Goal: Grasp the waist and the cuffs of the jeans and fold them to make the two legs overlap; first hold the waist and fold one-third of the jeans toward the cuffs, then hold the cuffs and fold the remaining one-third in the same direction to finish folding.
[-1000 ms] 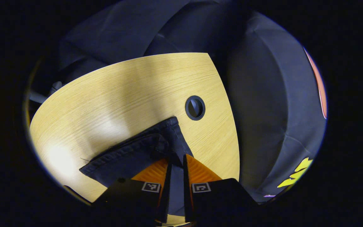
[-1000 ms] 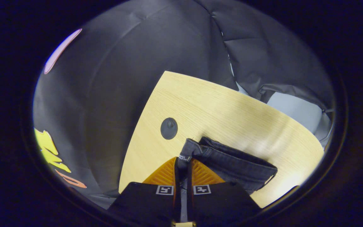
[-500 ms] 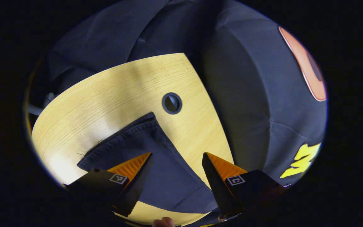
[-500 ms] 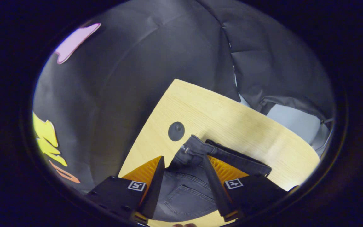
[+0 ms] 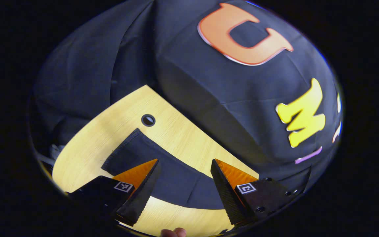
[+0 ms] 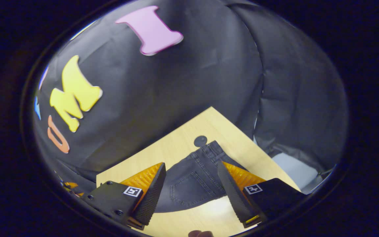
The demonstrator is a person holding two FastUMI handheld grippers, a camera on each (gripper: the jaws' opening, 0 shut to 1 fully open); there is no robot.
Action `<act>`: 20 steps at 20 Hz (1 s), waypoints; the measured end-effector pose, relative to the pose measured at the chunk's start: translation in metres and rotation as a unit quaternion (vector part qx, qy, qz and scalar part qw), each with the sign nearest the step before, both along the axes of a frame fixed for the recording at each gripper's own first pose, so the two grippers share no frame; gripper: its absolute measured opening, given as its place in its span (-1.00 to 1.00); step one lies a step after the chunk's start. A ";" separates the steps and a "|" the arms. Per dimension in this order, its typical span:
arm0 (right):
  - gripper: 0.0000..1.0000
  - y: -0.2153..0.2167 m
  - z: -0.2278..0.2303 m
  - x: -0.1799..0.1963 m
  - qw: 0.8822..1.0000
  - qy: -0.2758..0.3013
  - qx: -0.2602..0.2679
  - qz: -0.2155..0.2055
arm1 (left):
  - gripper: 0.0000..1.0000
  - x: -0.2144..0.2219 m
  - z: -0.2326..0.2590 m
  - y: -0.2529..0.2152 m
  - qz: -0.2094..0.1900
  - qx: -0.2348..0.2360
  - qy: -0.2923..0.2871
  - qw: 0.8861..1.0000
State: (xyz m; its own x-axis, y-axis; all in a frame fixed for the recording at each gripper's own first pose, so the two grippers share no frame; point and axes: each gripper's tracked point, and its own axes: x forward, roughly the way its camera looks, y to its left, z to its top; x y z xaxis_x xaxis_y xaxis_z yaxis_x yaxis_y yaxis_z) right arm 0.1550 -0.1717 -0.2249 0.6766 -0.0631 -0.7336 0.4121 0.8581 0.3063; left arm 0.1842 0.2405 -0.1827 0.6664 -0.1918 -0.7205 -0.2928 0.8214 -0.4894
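Jeans [image 5: 173, 171] lay flat on the wooden table [image 5: 87, 144], shown after the leg-over-leg fold. In the left gripper view the cuff end [image 5: 123, 148] rested just beside the table's round cable hole [image 5: 148, 120]; in the right gripper view the waist [image 6: 214, 149] with its back pocket [image 6: 189, 189] lay just beside a second hole [image 6: 200, 141] of the same kind. The left gripper [image 5: 184, 168] was spread wide above the leg fabric, its fingers apart from the cloth and holding nothing. The right gripper [image 6: 192, 172] was likewise parted over the seat of the jeans, empty. By this evidence the two legs appeared to overlap, so the first fold was judged complete. Both thirds folds, waist toward cuffs and then cuffs in the same direction, seemed still to be done.
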 end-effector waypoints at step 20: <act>0.95 0.088 0.102 -0.156 0.962 -0.128 -0.214 0.108 | 0.97 -0.124 0.083 -0.142 -0.102 0.219 -0.266 0.933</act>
